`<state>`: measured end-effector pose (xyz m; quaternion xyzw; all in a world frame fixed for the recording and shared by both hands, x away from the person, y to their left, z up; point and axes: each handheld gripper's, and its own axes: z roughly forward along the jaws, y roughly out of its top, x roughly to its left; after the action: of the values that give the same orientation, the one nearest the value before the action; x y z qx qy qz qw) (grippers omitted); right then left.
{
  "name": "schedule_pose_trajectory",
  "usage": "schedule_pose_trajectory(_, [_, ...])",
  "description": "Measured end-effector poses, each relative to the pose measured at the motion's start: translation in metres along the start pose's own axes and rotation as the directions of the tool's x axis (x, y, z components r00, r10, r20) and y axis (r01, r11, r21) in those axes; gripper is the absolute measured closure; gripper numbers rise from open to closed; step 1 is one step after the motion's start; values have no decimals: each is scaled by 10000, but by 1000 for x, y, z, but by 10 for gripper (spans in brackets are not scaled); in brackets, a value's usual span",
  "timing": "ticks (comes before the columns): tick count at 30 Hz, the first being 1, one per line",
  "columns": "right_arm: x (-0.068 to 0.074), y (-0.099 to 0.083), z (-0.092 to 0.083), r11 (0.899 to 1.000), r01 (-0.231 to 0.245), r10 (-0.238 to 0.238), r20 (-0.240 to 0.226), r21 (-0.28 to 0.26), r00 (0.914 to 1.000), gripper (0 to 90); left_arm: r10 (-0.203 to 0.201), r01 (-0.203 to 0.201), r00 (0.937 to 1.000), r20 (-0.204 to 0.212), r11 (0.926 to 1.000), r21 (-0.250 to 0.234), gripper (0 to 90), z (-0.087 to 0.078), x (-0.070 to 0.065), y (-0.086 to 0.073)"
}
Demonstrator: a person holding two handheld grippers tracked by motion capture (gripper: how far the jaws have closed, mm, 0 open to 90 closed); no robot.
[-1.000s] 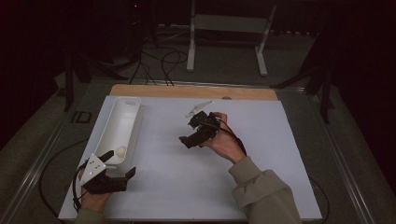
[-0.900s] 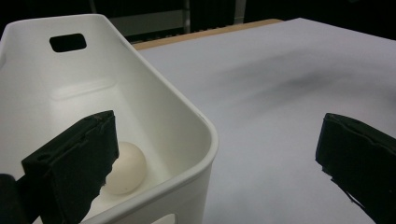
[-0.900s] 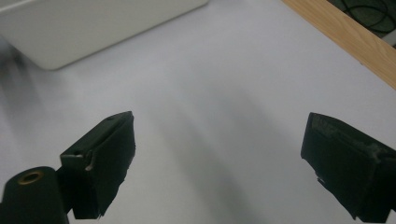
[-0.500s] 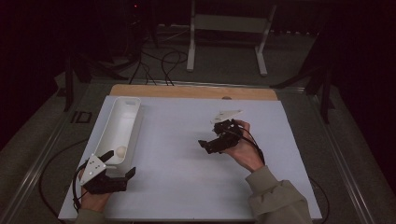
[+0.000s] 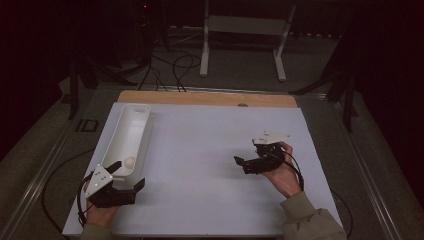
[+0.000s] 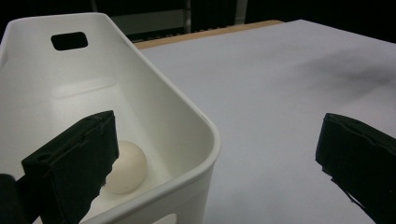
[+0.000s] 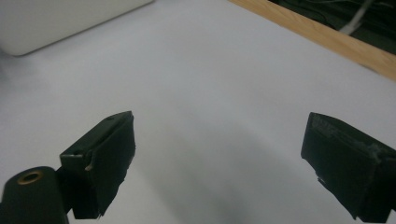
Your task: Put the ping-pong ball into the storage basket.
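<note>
A long white bin (image 5: 129, 131) lies along the left side of the white table top (image 5: 200, 150). A small white ball (image 5: 130, 161) rests in its near end. My left gripper (image 5: 128, 175) sits at the bin's near end, open, with one jaw over the bin's inside and the other outside it. In the left gripper view the ball (image 6: 126, 165) lies just past the left jaw, inside the bin (image 6: 191, 126), and the left gripper (image 6: 219, 140) holds nothing. My right gripper (image 5: 242, 165) hovers over the table's right half, pointing left. It is open and empty (image 7: 219, 149).
A wooden strip (image 5: 200, 98) runs along the table's far edge and also appears in the right gripper view (image 7: 327, 39). Behind the table, a white metal stand (image 5: 240, 45) and cables (image 5: 170, 65) sit on the dark floor. A corner of the bin (image 7: 60, 18) is far off.
My right gripper has moved to the right and toward the near edge, away from the bin. The left gripper has stayed in place.
</note>
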<state>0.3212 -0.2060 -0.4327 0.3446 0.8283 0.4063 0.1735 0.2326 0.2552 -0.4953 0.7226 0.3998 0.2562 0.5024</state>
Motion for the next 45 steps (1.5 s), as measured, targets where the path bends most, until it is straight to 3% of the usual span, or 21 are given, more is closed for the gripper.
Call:
schedule_pose_trajectory(7, [-5, -24, -16, 9957, -462, 479, 185, -804, 9987, 90, -83, 83, 9999, -85, 10000, -30, 0, -1, 1, 1])
schedule_pose_trajectory(12, [-8, -53, -31, 9844, -600, 685, 462, -1656, 9966, 89, -137, 136, 9998, -141, 9999, -54, 0, -1, 2, 1])
schedule_pose_trajectory(17, [-7, -73, -35, 9778, -610, 746, 612, -2002, 9953, 89, -139, 139, 9997, -187, 9999, -15, 0, -1, 4, 1])
schedule_pose_trajectory(21, [-6, -86, -39, 9663, -707, 922, 766, -2475, 9928, 89, -170, 169, 9997, -192, 9999, -24, 0, 0, 4, 1])
schedule_pose_trajectory(25, [-4, -93, -43, 9597, -696, 951, 818, -2721, 9921, 89, -161, 161, 9997, -198, 9999, -2, 0, 0, 4, 0])
schedule_pose_trajectory(30, [-5, -99, -49, 9436, -910, 1241, 854, -3182, 9886, 89, -84, 84, 9998, -177, 10000, 40, 0, 0, 4, 0])
schedule_pose_trajectory(45, [-8, -103, -56, 9312, -1065, 1439, 831, -3487, 9861, 89, 174, -174, 9998, 134, 9998, 39, 0, -1, 3, -1])
